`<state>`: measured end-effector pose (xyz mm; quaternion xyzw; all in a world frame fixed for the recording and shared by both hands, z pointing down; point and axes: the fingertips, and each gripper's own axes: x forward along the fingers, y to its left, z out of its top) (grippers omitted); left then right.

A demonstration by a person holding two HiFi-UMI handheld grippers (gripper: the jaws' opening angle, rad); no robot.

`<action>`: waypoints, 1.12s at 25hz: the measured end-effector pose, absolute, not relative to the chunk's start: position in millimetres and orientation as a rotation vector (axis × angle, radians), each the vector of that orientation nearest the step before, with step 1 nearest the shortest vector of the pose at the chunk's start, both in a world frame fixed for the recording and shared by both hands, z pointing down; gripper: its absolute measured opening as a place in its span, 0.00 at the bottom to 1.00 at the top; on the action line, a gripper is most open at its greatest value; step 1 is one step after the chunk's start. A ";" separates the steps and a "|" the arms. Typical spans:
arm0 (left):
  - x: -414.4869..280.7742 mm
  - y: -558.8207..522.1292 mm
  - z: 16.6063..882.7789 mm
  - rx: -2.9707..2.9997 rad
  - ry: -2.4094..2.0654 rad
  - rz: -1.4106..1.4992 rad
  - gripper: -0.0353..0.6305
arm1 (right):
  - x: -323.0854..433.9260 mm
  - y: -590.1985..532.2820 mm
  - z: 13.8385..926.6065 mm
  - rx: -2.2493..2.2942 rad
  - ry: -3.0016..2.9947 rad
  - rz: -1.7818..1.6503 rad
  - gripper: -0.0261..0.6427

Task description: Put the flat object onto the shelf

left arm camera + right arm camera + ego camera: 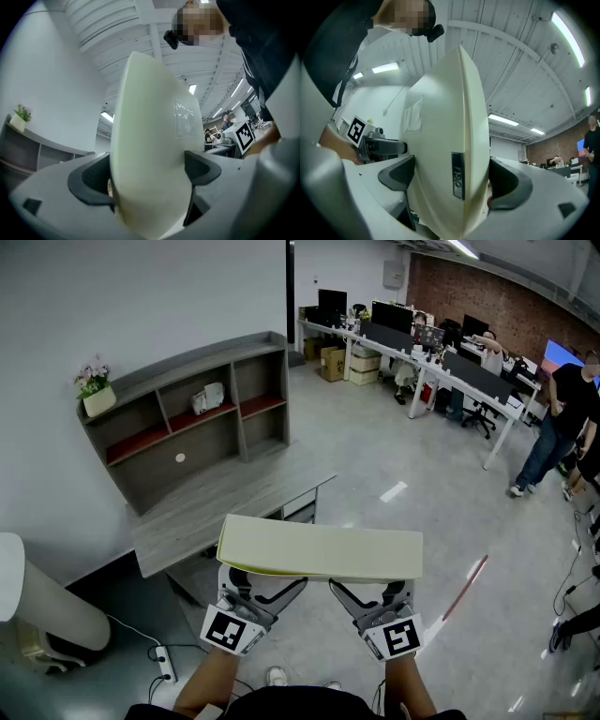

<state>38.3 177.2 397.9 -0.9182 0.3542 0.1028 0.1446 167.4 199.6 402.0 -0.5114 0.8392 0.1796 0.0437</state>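
What the held box hides

In the head view the flat cream box (319, 549) covers the fingertips of the left claw (267, 577) and the right claw (370, 582). In both gripper views it fills the middle and blocks whatever lies straight ahead. The white item (208, 397) in the shelf (187, 442) is too small to identify. The white cylinder (42, 601) is cut off by the left edge.

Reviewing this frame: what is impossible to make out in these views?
- Head view: the flat object covers the fingertips of the left gripper and right gripper.
- Head view: the white item on the shelf is too small to identify.
- Right gripper view: the label on the flat object's edge is too blurred to read.
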 end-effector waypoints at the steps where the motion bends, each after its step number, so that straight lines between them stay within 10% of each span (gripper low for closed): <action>1: 37.5 177.9 397.9 -2.646 1.024 0.295 0.78 | 166.7 200.0 402.9 -1.567 2.573 0.543 0.76; 28: -37.1 150.5 398.8 -2.652 1.036 0.328 0.78 | 91.9 171.7 399.1 -1.555 2.588 0.537 0.76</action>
